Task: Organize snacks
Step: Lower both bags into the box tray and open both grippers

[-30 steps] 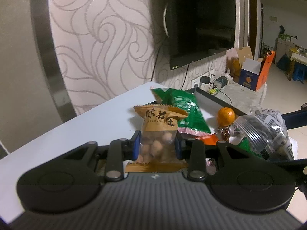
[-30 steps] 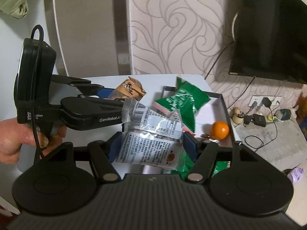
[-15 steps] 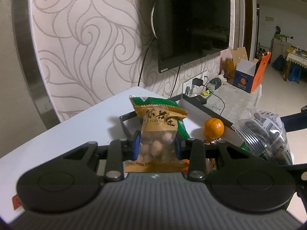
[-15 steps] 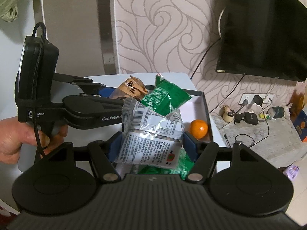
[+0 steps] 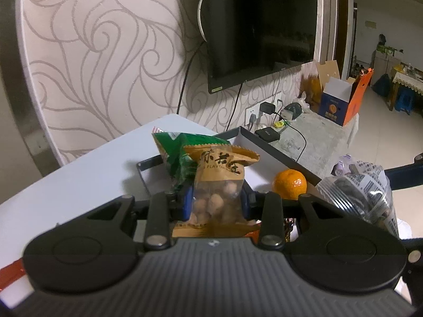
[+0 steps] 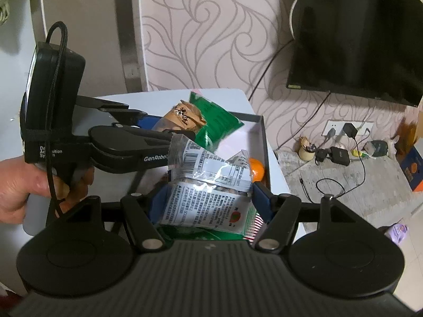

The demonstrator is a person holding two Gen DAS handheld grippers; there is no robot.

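While one orange (image 5: pixel 289 188) lay in the tray (image 5: pixel 267 150), the left gripper (image 5: pixel 215 202) clamped a brown packet (image 5: pixel 217 185) narrowly, the right gripper (image 6: pixel 208 200) a clear packet (image 6: pixel 208 198) wider, above it.

Green packet (image 5: pixel 175 155) mostly hidden behind brown snack bag (image 5: pixel 218 185) clamped in left gripper (image 5: pixel 216 203). Orange (image 6: pixel 256 169) half covered by silver packet (image 6: pixel 208 190) in right gripper (image 6: pixel 208 202). Tray (image 6: pixel 260 132) floor beneath both mostly hidden.

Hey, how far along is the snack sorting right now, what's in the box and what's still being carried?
Done: a green snack bag and a mandarin already lie in the black-rimmed box. In hand: the left gripper clamps a brown nut packet; the right gripper clamps a clear printed packet, both above the box. Left: dropping both in.
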